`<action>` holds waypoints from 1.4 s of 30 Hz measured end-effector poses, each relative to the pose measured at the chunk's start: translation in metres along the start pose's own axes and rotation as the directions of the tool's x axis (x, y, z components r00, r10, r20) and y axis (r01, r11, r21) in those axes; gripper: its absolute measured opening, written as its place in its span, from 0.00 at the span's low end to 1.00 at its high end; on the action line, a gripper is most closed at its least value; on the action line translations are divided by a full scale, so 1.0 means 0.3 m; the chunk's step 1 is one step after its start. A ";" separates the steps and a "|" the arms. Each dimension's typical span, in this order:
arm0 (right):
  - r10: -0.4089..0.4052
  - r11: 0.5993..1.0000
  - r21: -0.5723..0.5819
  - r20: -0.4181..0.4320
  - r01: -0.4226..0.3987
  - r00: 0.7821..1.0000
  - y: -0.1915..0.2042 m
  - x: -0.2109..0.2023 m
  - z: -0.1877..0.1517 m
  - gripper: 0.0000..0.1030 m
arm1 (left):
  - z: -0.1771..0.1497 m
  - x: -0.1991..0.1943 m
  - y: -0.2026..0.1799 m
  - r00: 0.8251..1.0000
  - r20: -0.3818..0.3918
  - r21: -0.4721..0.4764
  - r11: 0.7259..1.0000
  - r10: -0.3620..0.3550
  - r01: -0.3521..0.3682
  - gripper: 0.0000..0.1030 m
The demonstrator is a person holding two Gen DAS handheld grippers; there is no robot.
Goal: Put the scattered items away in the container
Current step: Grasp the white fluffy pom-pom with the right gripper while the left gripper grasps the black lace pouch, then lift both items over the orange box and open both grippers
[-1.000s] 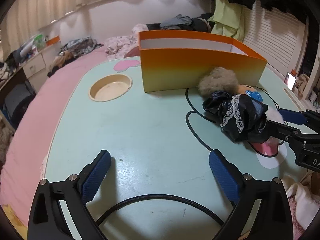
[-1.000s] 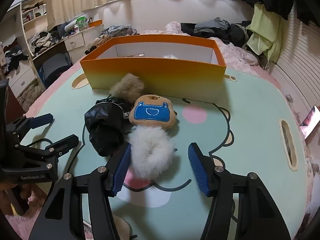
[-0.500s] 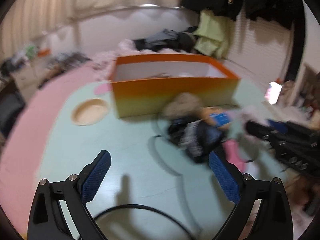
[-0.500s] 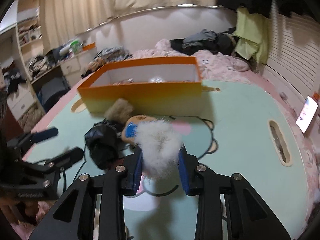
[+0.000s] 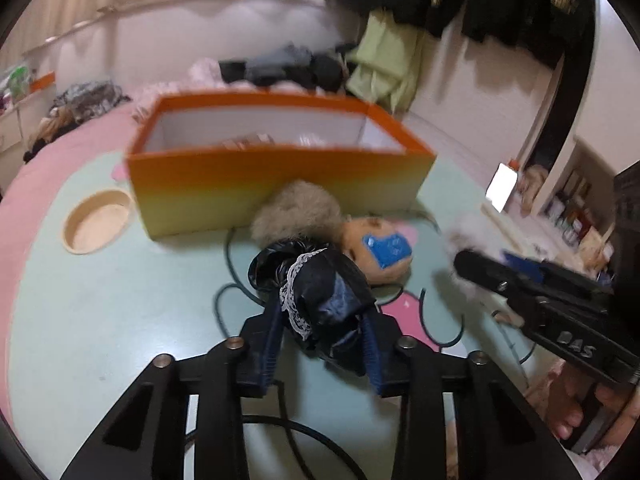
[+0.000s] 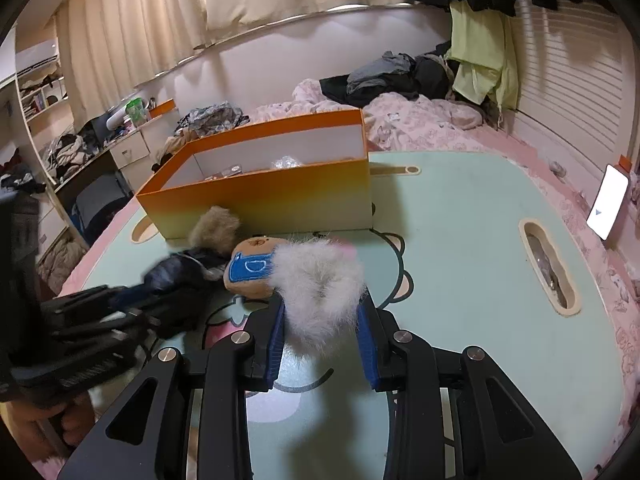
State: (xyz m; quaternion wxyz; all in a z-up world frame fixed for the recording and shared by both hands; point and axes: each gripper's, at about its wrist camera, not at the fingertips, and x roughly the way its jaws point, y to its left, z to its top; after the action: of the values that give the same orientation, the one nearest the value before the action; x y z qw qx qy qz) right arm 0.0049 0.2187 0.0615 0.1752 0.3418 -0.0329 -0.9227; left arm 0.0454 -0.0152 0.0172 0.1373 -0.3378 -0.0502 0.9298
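- Left gripper: closing, pads pressed on black lace-trimmed scrunchie, mid-counter.
- Right gripper: clenched on white fur scrunchie.
- Orange box: counter's far edge; tan fur scrunchie and bear plush just before it.

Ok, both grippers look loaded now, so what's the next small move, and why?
Probably carry both up and over the near wall of the orange box. The left gripper is closing on the black lace-trimmed scrunchie, the right gripper is shut on the white fluffy scrunchie, and the box stands open just behind them.
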 end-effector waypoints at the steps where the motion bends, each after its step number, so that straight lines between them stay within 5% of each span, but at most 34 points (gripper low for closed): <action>1: -0.006 1.000 -0.008 0.004 0.006 1.000 0.005 -0.002 0.001 0.32 | 0.001 -0.029 0.001 1.000 0.030 -0.005 1.000 0.004 -0.004 0.31; 13: -0.022 0.998 -0.065 0.072 0.026 0.997 0.048 -0.047 0.012 0.32 | 0.105 -0.297 -0.029 0.968 0.249 0.037 0.999 -0.015 0.006 0.31; 15: -0.025 0.997 -0.071 0.110 0.033 0.994 0.047 -0.074 0.030 0.32 | 0.131 -0.355 -0.050 0.946 0.325 0.066 0.997 0.006 -0.029 0.31; 19: -0.010 0.996 -0.081 0.261 0.032 0.965 0.061 -0.195 0.141 0.32 | 0.221 -0.497 -0.102 0.863 0.503 0.132 0.983 0.041 -0.124 0.31; 22: 0.006 0.997 -0.075 0.408 0.027 0.913 0.079 -0.336 0.252 0.32 | 0.302 -0.600 -0.116 0.806 0.588 0.160 0.986 -0.059 -0.044 0.31; 24: 0.005 0.997 -0.070 0.493 0.034 0.870 0.093 -0.431 0.317 0.32 | 0.341 -0.655 -0.133 0.759 0.647 0.169 0.985 -0.074 -0.048 0.31; 26: -0.002 0.997 -0.067 0.562 0.048 0.827 0.107 -0.502 0.349 0.32 | 0.362 -0.679 -0.147 0.731 0.677 0.178 0.982 -0.078 -0.061 0.31; 29: 0.015 0.992 -0.107 0.593 0.060 0.805 0.143 -0.543 0.373 0.32 | 0.380 -0.663 -0.144 0.739 0.668 0.170 0.985 -0.089 -0.034 0.31; 37: 0.040 0.982 -0.175 0.574 0.075 0.818 0.210 -0.442 0.442 0.32 | 0.468 -0.555 -0.116 0.778 0.625 0.143 0.989 -0.065 -0.033 0.31; 42: 0.062 0.975 -0.211 0.542 0.065 0.838 0.247 -0.355 0.582 0.32 | 0.613 -0.504 -0.089 0.773 0.634 0.121 0.981 0.039 -0.149 0.31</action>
State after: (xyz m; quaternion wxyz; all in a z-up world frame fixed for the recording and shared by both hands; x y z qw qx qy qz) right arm -0.0099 0.1759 0.2744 0.1949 0.0434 0.0217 -0.9796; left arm 0.0442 -0.0335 0.2561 0.0932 0.0020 0.0010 0.9956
